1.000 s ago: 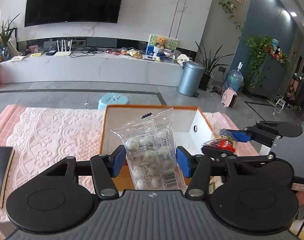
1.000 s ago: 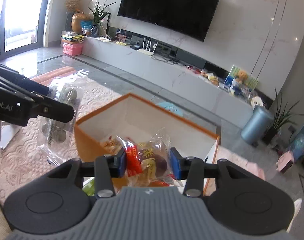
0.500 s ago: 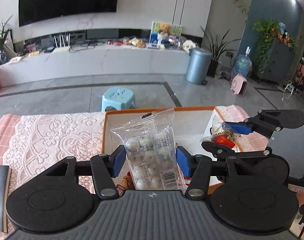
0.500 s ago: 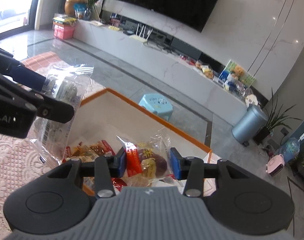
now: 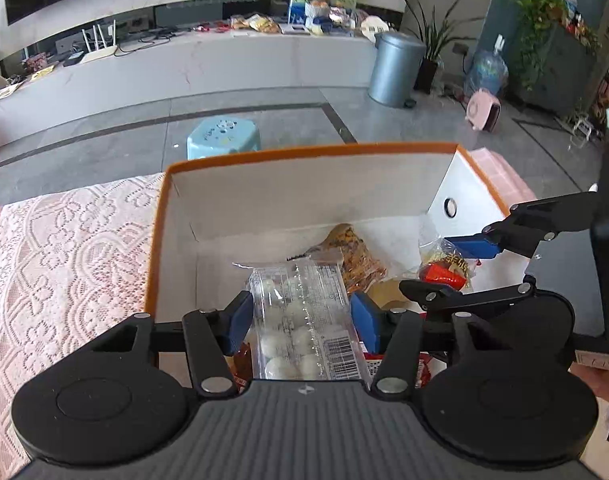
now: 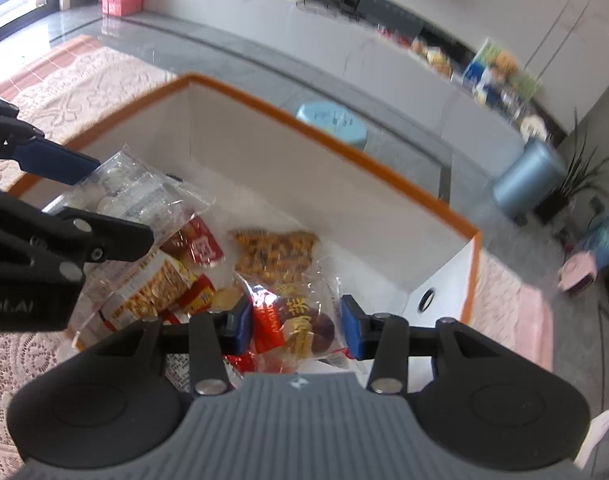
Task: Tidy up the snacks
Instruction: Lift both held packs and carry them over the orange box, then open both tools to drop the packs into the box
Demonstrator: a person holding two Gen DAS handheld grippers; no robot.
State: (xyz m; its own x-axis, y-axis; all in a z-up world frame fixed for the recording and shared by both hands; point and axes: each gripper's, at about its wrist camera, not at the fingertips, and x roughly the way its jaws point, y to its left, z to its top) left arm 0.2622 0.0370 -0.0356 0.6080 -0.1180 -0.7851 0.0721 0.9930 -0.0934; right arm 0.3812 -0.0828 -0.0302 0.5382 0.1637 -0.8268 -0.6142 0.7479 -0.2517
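Observation:
A white box with an orange rim [image 5: 304, 184] [image 6: 304, 168] stands on the lace cloth with several snack packets in it. My left gripper [image 5: 302, 320] [image 6: 116, 200] is low over the box's near left part. Its jaws are closing on a clear bag of white balls [image 5: 300, 292] [image 6: 144, 196], which the pads press from both sides. My right gripper [image 6: 294, 326] [image 5: 428, 264] is shut on a clear packet with a red label and a brown snack [image 6: 300, 312] [image 5: 444, 272], held over the box's right part.
Inside the box lie a brown snack packet [image 5: 356, 252] [image 6: 276, 256], a red packet [image 6: 196, 244] and a yellow cracker packet [image 6: 156, 284]. A pink lace cloth [image 5: 64, 260] covers the table. A blue stool [image 5: 224, 138] and a grey bin [image 5: 396, 68] stand on the floor beyond.
Both grippers have moved forward and down and tipped downward, so each held packet has gone from above the box rim to inside its mouth. The box's contents have come into view.

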